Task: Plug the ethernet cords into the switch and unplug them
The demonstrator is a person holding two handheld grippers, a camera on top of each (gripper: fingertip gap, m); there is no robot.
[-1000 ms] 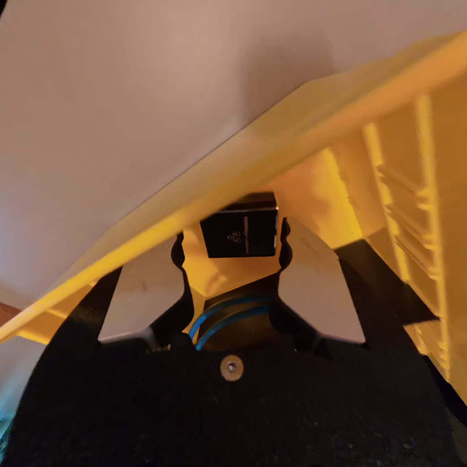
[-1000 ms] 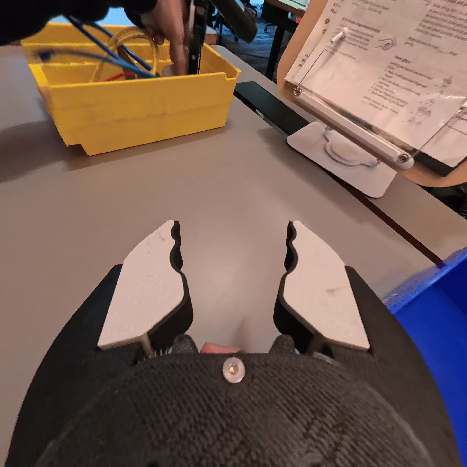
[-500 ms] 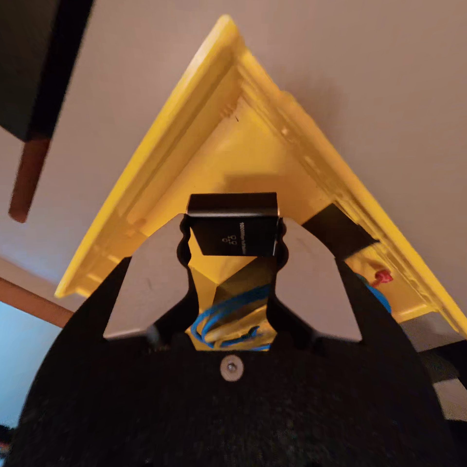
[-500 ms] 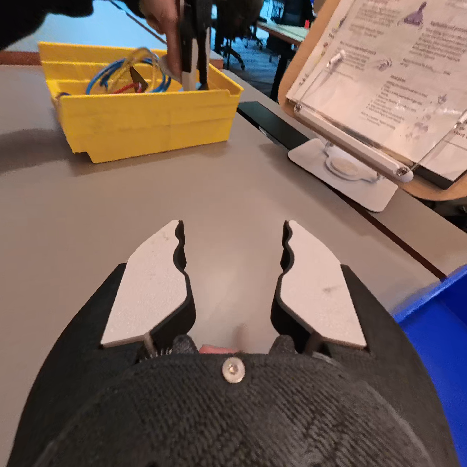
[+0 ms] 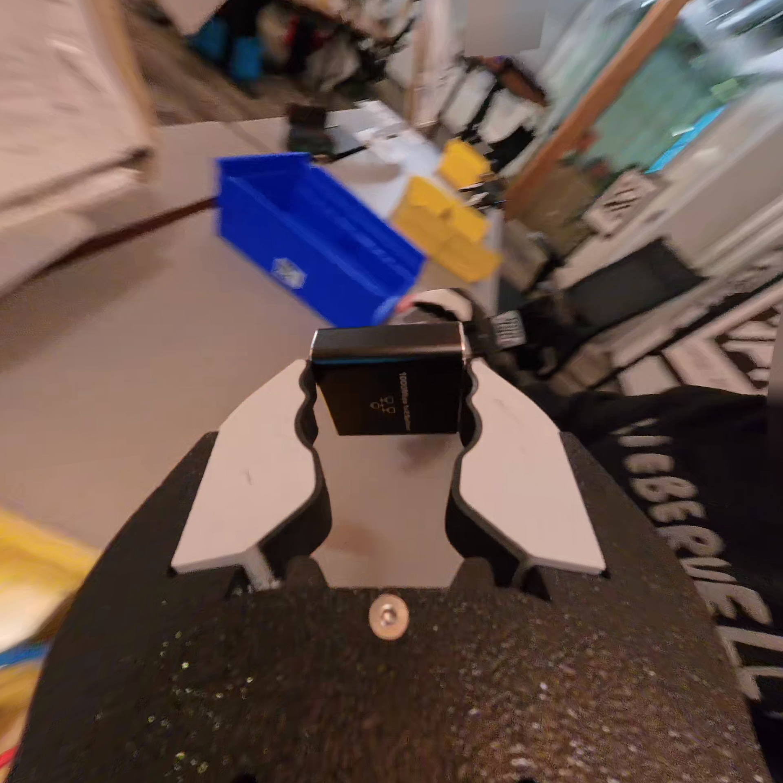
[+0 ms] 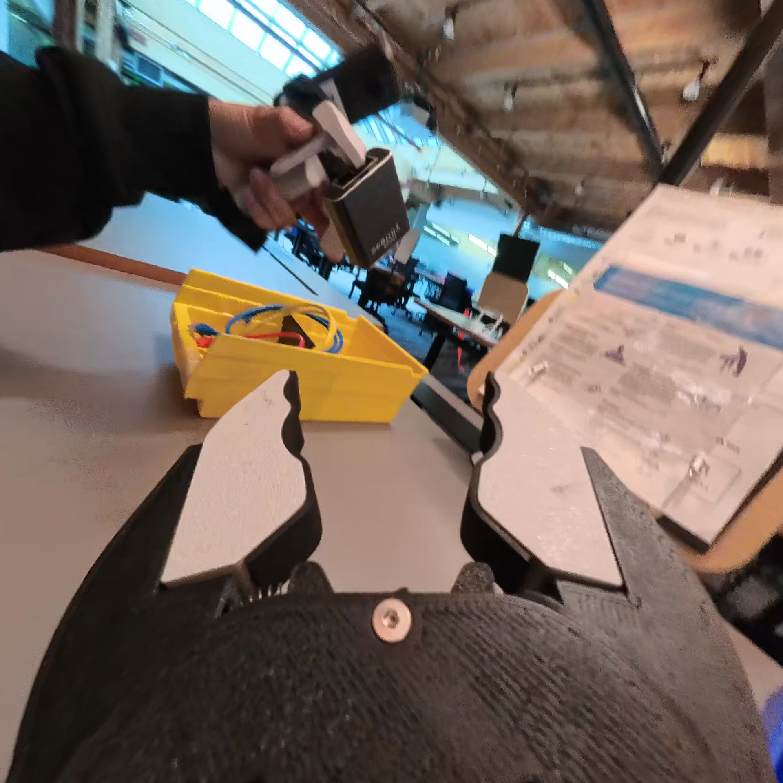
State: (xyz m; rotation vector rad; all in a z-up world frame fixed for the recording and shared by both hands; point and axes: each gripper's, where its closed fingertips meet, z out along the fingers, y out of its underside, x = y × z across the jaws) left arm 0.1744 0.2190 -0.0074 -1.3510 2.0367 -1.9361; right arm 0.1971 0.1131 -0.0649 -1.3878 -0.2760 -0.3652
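The grey table (image 6: 84, 423) is carrying everything here, and it is taking up most of both views. On its far side the yellow bin (image 6: 305, 377) is sitting near the back edge, while a blue bin (image 5: 313, 237) is standing well apart from it toward the other end, beside a tilted document stand (image 6: 635, 381) that is leaning over the right edge of the table.

Inside the yellow bin the ethernet cords (image 6: 279, 326) are lying coiled, blue, yellow and red loops tangled together, none of them lifted out and none of them plugged into anything.

The switch (image 5: 390, 385), a small black box, is hanging in the air above the table. The left gripper (image 5: 387, 381) is pinching it across its sides, both fingertips pressing against the casing. From the right wrist view the same switch (image 6: 368, 207) is showing tilted, high over the yellow bin, with a person's hand (image 6: 254, 165) working that gripper.

The right gripper (image 6: 392, 406) is hovering low over the table with its jaws standing wide and nothing between them.

Judging from this, the task is only beginning: the switch is out of the bin, but every cord is waiting to be picked, plugged in and pulled out again.
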